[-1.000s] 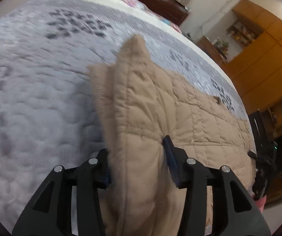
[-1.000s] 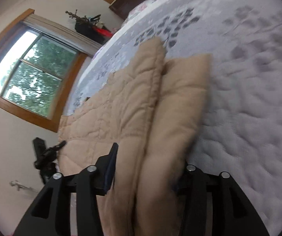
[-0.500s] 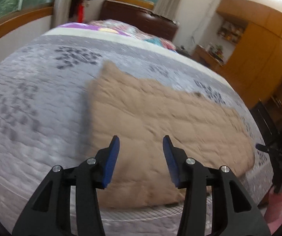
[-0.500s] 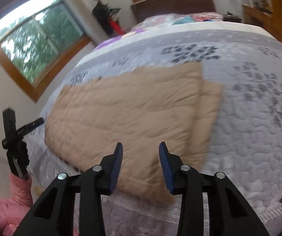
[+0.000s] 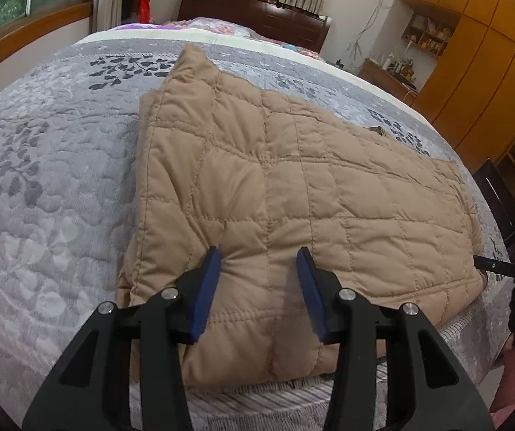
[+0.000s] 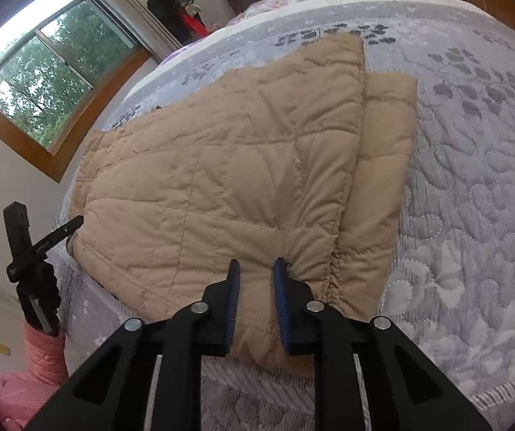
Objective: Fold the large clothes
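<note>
A folded tan quilted coat (image 5: 293, 194) lies on the gray bed cover (image 5: 49, 186).
It sits by the near edge of the bed. The left gripper (image 5: 259, 269) has its fingers partly apart, pressed down on the coat. The right gripper (image 6: 256, 276) is closing, fingers narrow, with a small bit of coat between them.

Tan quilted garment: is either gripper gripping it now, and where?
Neither. The tan quilted garment lies released on the bed; left gripper open, right gripper closing on nothing.
</note>
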A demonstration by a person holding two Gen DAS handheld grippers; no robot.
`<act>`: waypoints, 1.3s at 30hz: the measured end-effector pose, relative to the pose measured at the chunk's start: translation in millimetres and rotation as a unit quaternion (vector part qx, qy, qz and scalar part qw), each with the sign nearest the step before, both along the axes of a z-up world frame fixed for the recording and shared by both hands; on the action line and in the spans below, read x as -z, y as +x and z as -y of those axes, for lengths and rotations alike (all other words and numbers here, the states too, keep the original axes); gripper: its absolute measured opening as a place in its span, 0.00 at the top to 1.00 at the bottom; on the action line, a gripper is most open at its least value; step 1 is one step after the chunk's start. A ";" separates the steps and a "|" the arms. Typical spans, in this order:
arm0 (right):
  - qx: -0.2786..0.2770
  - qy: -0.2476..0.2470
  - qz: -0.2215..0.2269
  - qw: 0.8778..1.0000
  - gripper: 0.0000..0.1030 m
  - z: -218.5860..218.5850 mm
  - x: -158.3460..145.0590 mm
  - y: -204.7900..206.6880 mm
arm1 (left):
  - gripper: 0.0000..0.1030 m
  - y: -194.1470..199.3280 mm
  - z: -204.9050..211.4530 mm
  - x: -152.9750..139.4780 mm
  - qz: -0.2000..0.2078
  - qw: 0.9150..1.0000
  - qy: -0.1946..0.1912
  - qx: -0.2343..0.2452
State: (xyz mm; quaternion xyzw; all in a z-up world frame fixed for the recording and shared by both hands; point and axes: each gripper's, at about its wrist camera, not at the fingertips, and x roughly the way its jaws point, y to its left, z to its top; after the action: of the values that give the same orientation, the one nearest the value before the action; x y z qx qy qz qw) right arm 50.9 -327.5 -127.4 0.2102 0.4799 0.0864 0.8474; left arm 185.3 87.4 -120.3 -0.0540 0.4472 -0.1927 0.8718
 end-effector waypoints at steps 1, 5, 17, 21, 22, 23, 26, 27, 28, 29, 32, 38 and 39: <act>-0.003 -0.007 0.005 1.000 0.77 -1.8 -6.9 -1.5 | 0.57 -2.7 0.7 -4.5 0.000 1.000 -0.002 -0.004; -0.013 -0.040 0.016 0.999 0.77 -4.7 -25.8 -9.7 | 0.53 -26.9 -20.7 -21.1 -0.009 0.999 -0.041 -0.035; -0.019 -0.050 -0.022 0.998 0.79 2.2 -2.7 -9.7 | 0.52 -71.8 -81.0 17.5 -0.090 0.957 -0.232 -0.146; -0.020 -0.046 -0.019 0.999 0.79 1.8 -3.4 -11.6 | 0.52 -60.6 -88.0 33.3 -0.091 0.936 -0.290 -0.177; -0.020 -0.044 -0.020 0.999 0.79 2.4 -2.7 -11.2 | 0.52 -58.6 -89.5 35.6 -0.088 0.933 -0.298 -0.183; -0.020 -0.043 -0.020 0.999 0.79 2.8 -1.4 -10.8 | 0.52 -55.2 -91.2 38.4 -0.087 0.929 -0.304 -0.192; -0.020 -0.041 -0.023 0.999 0.79 3.8 1.1 -9.2 | 0.51 -46.1 -91.6 49.4 -0.088 0.918 -0.324 -0.212; -0.021 -0.041 -0.024 0.999 0.79 4.0 1.4 -8.7 | 0.51 -44.3 -89.3 50.0 -0.088 0.916 -0.326 -0.216; -0.022 -0.041 -0.025 0.999 0.79 4.4 1.4 -8.1 | 0.51 -43.9 -87.0 51.4 -0.083 0.915 -0.327 -0.221; -0.023 -0.042 -0.027 0.998 0.79 4.3 1.6 -7.3 | 0.51 -43.1 -85.4 51.9 -0.080 0.914 -0.327 -0.225; -0.026 -0.041 -0.032 0.998 0.79 5.2 2.6 -5.3 | 0.55 -41.8 -78.9 51.0 -0.068 0.914 -0.319 -0.242; -0.029 -0.033 -0.040 0.998 0.80 9.4 7.5 -0.7 | 0.79 -35.4 -69.9 58.4 -0.071 0.918 -0.294 -0.259; -0.029 -0.033 -0.042 0.998 0.80 9.9 9.1 0.2 | 0.82 -34.1 -69.8 60.5 -0.073 0.918 -0.291 -0.258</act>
State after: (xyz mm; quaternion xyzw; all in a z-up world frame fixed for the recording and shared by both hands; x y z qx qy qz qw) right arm 51.1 -337.4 -136.5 0.1721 0.5233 0.0862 0.8301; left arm 151.2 157.2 -180.8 -0.4327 0.4041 -0.0780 0.8021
